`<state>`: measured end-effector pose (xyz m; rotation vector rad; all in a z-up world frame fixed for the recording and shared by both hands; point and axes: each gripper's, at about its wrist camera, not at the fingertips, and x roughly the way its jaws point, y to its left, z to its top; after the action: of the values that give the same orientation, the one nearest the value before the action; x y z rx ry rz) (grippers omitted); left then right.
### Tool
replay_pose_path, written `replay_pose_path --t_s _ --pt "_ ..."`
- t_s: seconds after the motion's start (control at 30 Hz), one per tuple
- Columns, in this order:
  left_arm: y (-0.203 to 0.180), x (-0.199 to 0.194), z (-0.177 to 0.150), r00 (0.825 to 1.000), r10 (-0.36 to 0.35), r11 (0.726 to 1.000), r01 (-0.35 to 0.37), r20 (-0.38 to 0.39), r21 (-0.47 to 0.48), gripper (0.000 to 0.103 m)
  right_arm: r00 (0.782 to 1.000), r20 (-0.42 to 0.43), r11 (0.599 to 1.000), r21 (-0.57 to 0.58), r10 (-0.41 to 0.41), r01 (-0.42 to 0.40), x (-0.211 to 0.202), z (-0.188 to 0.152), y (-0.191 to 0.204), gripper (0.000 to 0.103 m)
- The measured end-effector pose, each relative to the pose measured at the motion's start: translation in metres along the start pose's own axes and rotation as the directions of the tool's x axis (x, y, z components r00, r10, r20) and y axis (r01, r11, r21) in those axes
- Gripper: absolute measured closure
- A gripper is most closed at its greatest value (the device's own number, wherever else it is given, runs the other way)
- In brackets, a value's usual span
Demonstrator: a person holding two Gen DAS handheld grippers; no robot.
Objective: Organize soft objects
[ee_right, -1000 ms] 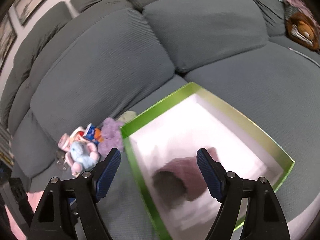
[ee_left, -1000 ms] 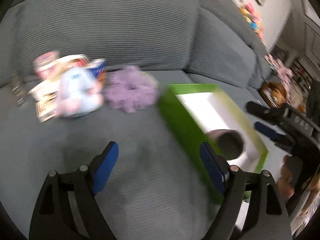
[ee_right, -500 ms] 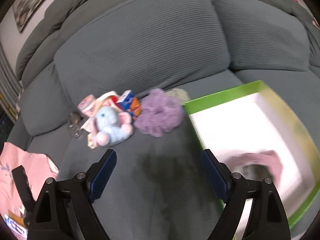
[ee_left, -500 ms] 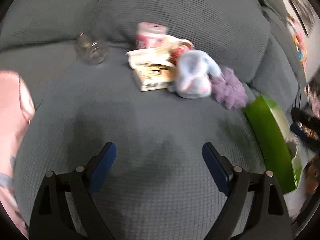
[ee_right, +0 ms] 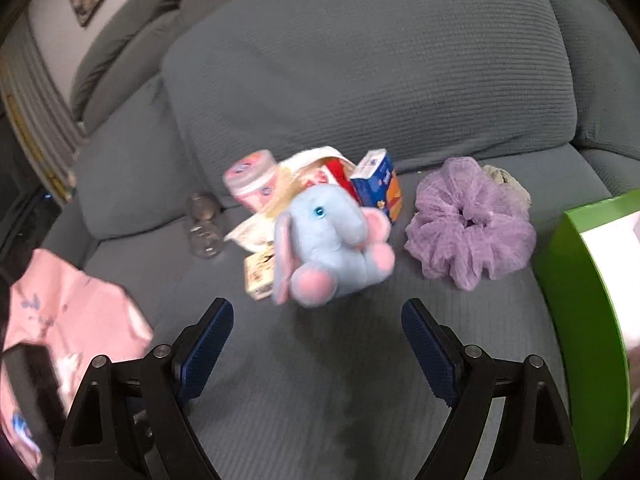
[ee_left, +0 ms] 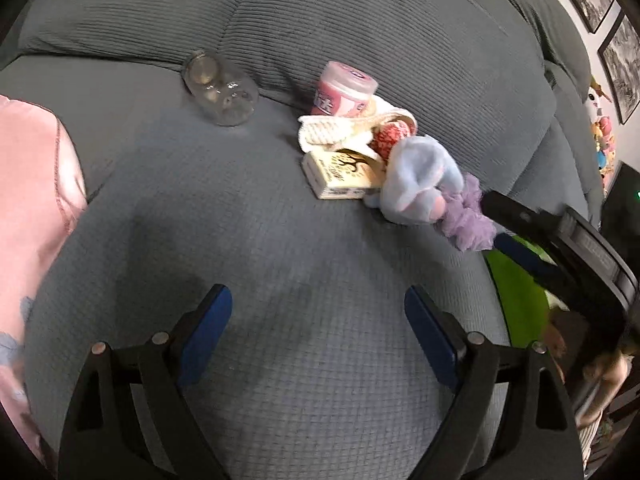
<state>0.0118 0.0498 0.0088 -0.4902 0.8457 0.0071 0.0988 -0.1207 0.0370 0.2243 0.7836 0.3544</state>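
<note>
A blue and pink plush elephant [ee_right: 332,244] sits on the grey sofa seat [ee_right: 360,380], with a purple scrunchie [ee_right: 470,226] to its right. My right gripper [ee_right: 316,344] is open and empty, just in front of the elephant. A green box with a white inside [ee_right: 580,280] stands at the right edge. In the left wrist view the elephant [ee_left: 416,184] and scrunchie [ee_left: 468,220] lie ahead and right. My left gripper [ee_left: 318,328] is open and empty over bare seat. A pink cloth [ee_left: 32,208] lies at the left.
Beside the elephant lie hard items: a pink jar [ee_right: 252,180], a clear glass jar [ee_right: 204,224], a blue carton [ee_right: 378,184], a small beige box [ee_left: 342,174] and a white woven pouch [ee_left: 344,130]. A grey-white soft item [ee_right: 506,182] sits behind the scrunchie. Sofa back cushions [ee_right: 360,60] rise behind.
Both grippers have swung left, away from the green box. The elephant and scrunchie now sit closer in front of the right gripper. Both grippers stay open.
</note>
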Motion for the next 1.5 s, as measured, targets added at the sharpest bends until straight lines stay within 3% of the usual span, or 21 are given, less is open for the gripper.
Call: replay_pose_path --t_s 0.2,0.3,0.5,0.6,0.83,1.0,1.1,1.17,1.43,1.5 --pt "0.017 -0.001 0.005 1.000 0.024 0.998 -0.024 0.001 -0.065 0.015 0.994 -0.006 0.993 -0.058 -0.105 0.105 0.041 0.032 0.020 0.016" --pt "0.021 -0.003 0.007 1.000 0.014 0.997 -0.014 0.007 -0.080 0.015 0.980 0.032 0.975 -0.102 -0.197 0.199 0.059 0.047 0.031 0.016" --pt "0.023 -0.004 0.009 1.000 0.011 0.997 -0.010 0.011 -0.079 0.015 0.961 -0.010 0.955 -0.122 -0.275 0.272 0.097 0.057 0.041 0.016" --pt "0.026 -0.006 0.008 1.000 0.004 0.996 -0.003 0.014 -0.090 0.015 0.950 0.000 0.943 -0.120 -0.311 0.309 0.105 0.057 0.038 0.034" --pt "0.028 -0.009 0.007 1.000 -0.004 0.995 0.005 0.014 -0.104 0.015 0.968 0.025 0.958 -0.142 -0.248 0.249 0.079 0.050 0.028 0.041" --pt "0.029 -0.009 0.006 1.000 -0.013 0.995 0.012 -0.002 -0.102 0.015 0.950 0.011 0.894 -0.334 -0.312 0.298 0.033 0.022 0.038 0.041" --pt "0.030 -0.005 0.005 0.999 -0.025 0.994 0.022 -0.026 -0.109 0.015 0.926 0.095 0.808 -0.462 -0.366 0.367 0.003 -0.006 0.044 0.041" --pt "0.028 -0.005 0.004 0.999 -0.026 0.994 0.022 -0.031 -0.106 0.015 0.907 0.090 0.750 -0.532 -0.410 0.392 -0.005 -0.022 0.049 0.041" --pt "0.035 -0.008 0.006 0.999 0.032 0.992 -0.032 -0.007 -0.120 0.015 0.917 0.033 0.704 -0.630 -0.398 0.328 0.000 -0.070 0.060 0.040" --pt "0.035 -0.007 0.006 0.999 0.038 0.992 -0.038 -0.006 -0.123 0.015 0.910 0.061 0.678 -0.647 -0.410 0.349 0.004 -0.074 0.063 0.038"
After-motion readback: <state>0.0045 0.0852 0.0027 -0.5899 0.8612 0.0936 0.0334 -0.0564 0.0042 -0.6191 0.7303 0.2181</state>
